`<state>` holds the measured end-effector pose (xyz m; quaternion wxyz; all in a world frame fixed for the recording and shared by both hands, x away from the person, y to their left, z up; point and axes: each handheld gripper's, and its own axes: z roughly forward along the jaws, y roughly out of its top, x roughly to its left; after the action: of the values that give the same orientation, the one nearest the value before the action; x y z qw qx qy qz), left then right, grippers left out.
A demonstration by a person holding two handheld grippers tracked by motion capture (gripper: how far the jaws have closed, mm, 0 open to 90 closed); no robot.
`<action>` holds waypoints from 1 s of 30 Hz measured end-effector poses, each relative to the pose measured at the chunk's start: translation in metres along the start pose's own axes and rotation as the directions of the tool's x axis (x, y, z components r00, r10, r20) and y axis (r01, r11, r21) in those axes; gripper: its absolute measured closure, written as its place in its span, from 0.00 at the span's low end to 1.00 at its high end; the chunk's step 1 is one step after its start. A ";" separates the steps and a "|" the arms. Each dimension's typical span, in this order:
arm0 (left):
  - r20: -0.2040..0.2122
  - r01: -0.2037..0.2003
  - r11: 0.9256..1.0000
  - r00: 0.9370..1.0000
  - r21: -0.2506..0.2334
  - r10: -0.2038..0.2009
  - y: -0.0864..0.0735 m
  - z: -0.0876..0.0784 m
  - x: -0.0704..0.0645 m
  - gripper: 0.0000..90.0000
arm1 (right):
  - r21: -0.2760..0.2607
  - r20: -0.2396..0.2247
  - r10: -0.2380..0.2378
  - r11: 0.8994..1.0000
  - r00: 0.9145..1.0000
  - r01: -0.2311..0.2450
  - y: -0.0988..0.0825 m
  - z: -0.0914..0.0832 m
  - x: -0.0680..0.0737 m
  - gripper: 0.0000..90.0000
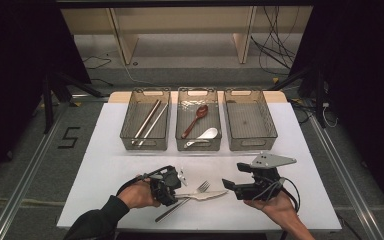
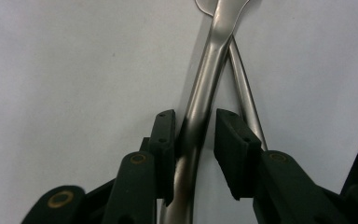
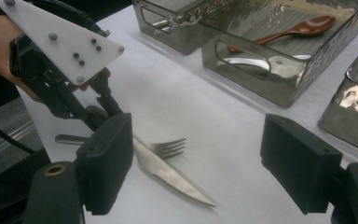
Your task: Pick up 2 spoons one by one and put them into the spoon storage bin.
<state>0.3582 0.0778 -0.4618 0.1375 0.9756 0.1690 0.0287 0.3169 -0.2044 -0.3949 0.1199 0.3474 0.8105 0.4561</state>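
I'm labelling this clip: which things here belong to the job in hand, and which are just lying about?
In the job:
- left gripper, jaws around the knife handle
- knife
- fork
- empty bin, likely next

Lying about:
- metal chopsticks
- brown spoon
- white spoon

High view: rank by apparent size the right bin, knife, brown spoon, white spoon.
Largest to smallest:
1. right bin, plainly the largest
2. knife, though it lies nearer the camera
3. brown spoon
4. white spoon; close to the brown one, ranking unsure
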 end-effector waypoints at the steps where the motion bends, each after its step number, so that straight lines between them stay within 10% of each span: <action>1: 0.001 -0.002 1.000 1.000 -0.002 0.002 0.000 0.000 0.000 0.76 | 0.000 0.000 0.000 1.000 1.000 0.000 0.000 0.000 0.000 0.29; 30: -0.001 -0.133 0.991 0.991 0.001 0.133 0.001 0.000 -0.004 0.87 | -0.001 -0.003 0.012 1.000 1.000 -0.012 0.000 0.000 -0.001 0.30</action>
<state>0.3550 0.0757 -0.4615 0.1345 0.9847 0.1037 0.0384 0.3173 -0.2051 -0.3946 0.1161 0.3516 0.8084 0.4577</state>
